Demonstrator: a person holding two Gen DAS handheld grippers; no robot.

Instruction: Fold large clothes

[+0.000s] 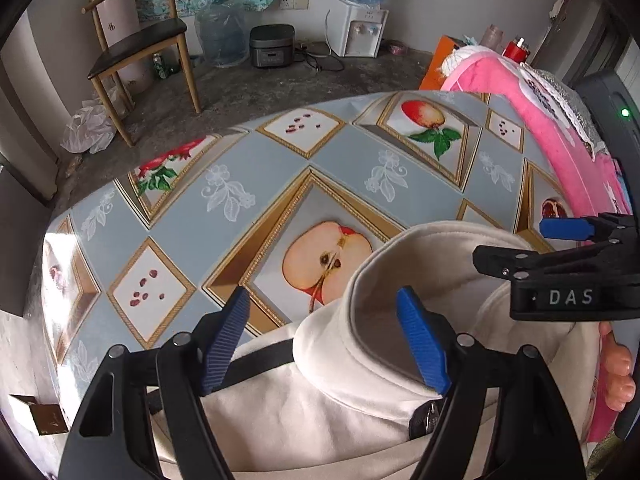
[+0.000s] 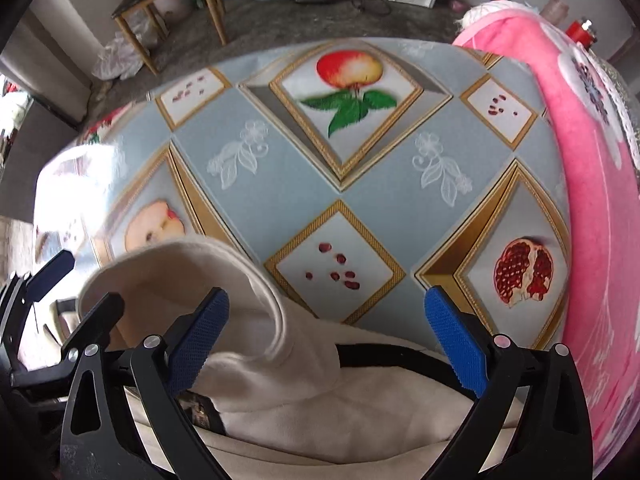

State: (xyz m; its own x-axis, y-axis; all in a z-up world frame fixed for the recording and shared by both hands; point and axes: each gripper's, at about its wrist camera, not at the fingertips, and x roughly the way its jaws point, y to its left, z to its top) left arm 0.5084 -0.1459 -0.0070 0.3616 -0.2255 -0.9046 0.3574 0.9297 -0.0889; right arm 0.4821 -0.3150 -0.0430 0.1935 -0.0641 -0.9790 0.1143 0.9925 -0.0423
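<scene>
A cream garment with a stand-up collar [image 1: 372,320] lies at the near edge of the fruit-patterned table [image 1: 280,168]; it also shows in the right wrist view [image 2: 248,344]. A black band and a dark zipper tag show on it. My left gripper [image 1: 324,340] is open, its blue pads either side of the collar, just above the cloth. My right gripper [image 2: 328,340] is open over the garment's near edge, empty. It also shows from the side in the left wrist view [image 1: 560,256]. The left gripper's fingers [image 2: 48,272] show at the left in the right wrist view.
A pink garment [image 1: 532,112] with a white print lies piled along the table's right side, also in the right wrist view [image 2: 592,200]. Beyond the table stand a wooden chair [image 1: 136,48], water bottles, a rice cooker [image 1: 272,46] and a water dispenser [image 1: 360,28].
</scene>
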